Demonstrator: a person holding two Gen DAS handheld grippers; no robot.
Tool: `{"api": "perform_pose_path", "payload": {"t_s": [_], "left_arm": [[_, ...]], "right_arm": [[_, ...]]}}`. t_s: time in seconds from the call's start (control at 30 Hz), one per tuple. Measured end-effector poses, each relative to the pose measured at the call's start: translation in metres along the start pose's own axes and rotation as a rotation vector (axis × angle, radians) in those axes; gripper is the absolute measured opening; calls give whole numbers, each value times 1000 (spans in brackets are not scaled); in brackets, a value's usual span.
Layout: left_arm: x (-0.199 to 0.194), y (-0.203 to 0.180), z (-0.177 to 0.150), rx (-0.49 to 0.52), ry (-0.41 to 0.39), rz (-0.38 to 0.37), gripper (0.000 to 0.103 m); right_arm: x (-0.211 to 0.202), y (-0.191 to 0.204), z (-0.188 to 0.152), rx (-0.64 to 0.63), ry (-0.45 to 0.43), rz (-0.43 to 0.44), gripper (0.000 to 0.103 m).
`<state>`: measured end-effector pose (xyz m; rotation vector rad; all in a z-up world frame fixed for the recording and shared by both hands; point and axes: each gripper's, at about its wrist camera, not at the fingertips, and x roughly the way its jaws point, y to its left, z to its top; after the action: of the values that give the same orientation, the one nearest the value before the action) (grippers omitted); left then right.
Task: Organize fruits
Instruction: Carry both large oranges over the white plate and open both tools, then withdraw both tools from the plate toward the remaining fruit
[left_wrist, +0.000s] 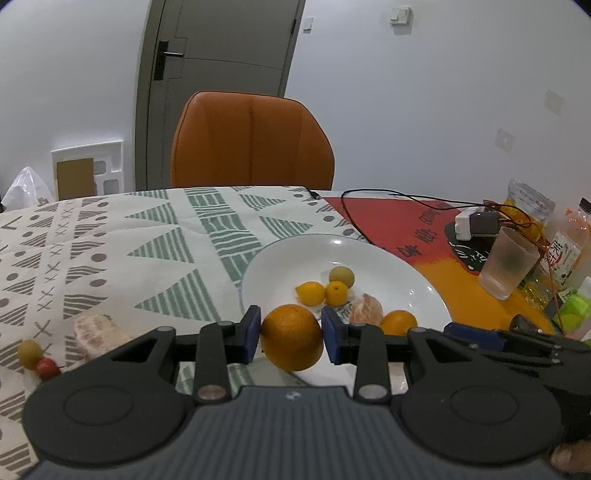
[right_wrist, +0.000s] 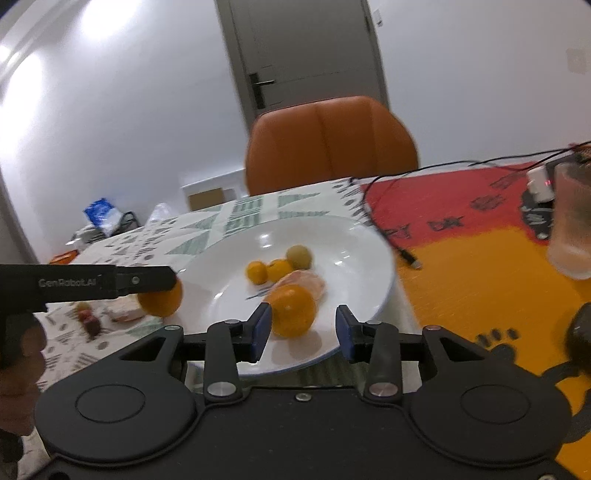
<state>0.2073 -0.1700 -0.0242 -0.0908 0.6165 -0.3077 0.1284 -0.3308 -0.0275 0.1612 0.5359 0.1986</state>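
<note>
My left gripper (left_wrist: 291, 334) clamps an orange (left_wrist: 291, 336) near the plate (left_wrist: 280, 258); right gripper (right_wrist: 303, 330) gapes wide, empty. Five fruits plated. A peeled citrus (left_wrist: 96, 328) and small fruits (left_wrist: 37, 358) wait at the table's left edge.

Right view motion-blurred; frosted cup (right_wrist: 572, 229) cut by right edge; small fruits (right_wrist: 88, 319) past plate (right_wrist: 369, 236) unidentifiable.

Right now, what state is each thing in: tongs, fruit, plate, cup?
Left tongs: shut on the big orange, held off the cloth beside the plate.
Right tongs: open, at the plate's near rim.
Plate: upright, holding several small fruits.
Peeled fruit: on the cloth, outside the plate.
Cup: upright; contents unclear.
</note>
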Motion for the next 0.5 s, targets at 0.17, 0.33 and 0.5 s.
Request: {"api": "perform_pose_path", "payload": {"t_s": [0.17,0.33,0.5], "left_arm": [[0,-5,-1,19,-19,27,39],[-2,6,1,-5,-7,54,44],[-10,21,0,-30,-11,88,49]], "right_arm": [[-4,-4,0,12,-9,9,40],[-3,-2,-1,25,-1,24,40],[-1,6,0,24,4,43,40]]}}
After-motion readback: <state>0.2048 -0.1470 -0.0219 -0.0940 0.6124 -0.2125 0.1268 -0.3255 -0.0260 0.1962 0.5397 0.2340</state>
